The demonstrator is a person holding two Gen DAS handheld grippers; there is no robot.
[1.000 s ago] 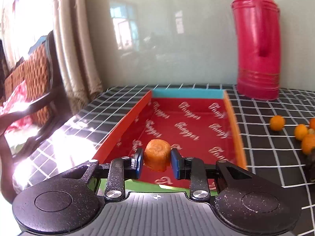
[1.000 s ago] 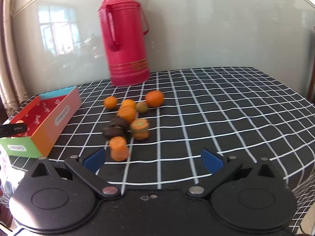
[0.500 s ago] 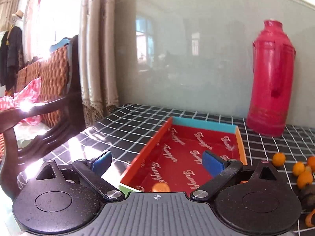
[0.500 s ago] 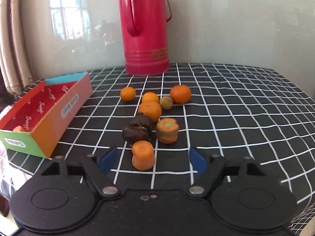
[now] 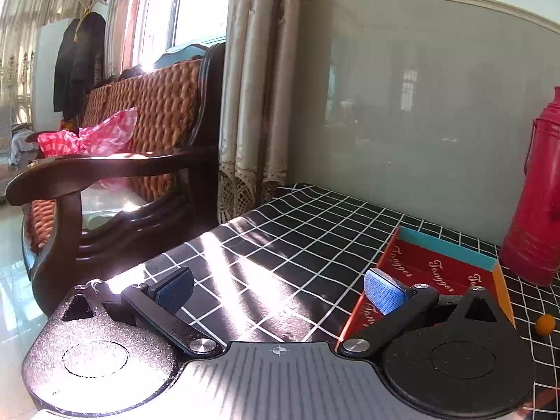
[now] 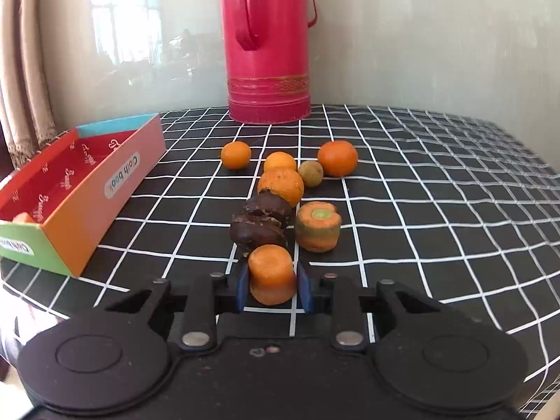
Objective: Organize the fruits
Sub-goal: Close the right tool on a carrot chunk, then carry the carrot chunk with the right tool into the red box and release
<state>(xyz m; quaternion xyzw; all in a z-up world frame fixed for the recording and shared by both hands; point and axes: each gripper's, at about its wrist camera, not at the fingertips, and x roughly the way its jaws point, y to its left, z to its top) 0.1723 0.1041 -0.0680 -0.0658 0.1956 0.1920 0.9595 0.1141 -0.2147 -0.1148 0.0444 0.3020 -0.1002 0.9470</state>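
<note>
1. Stubby orange carrot chunk [image 6: 272,274] sits upright on the counter [image 6: 420,210], pinched between the blue pads of the right gripper [image 6: 272,285]. A second ago those jaws were wide apart with the chunk ahead of them; now they're clamped on its sides.
2. Just behind it: two dark brown shrivelled fruits [image 6: 260,222] touching each other, and a green-cored carrot slice [image 6: 317,225] to their right, close by.
3. Further back, a loose cluster: four round oranges [image 6: 281,183] and one small olive-brown fruit [image 6: 310,173].
4. Left gripper [image 5: 278,288] is spread wide, nothing between the pads, over bare checked cloth. A second ago it held a carrot piece above the box; that small orange piece [image 6: 22,217] now lies inside at the near end.
5. Multicoloured cardboard box with red printed lining [image 6: 87,189] sits at the counter's left, well apart from the fruit pile; open checked lane between them.
6. Tall red metal thermos [image 6: 267,45] stands at the back by the wall.
7. Counter's left edge drops off toward a dark wooden wicker-backed chair [image 5: 140,161]; the right half of the counter is open.
</note>
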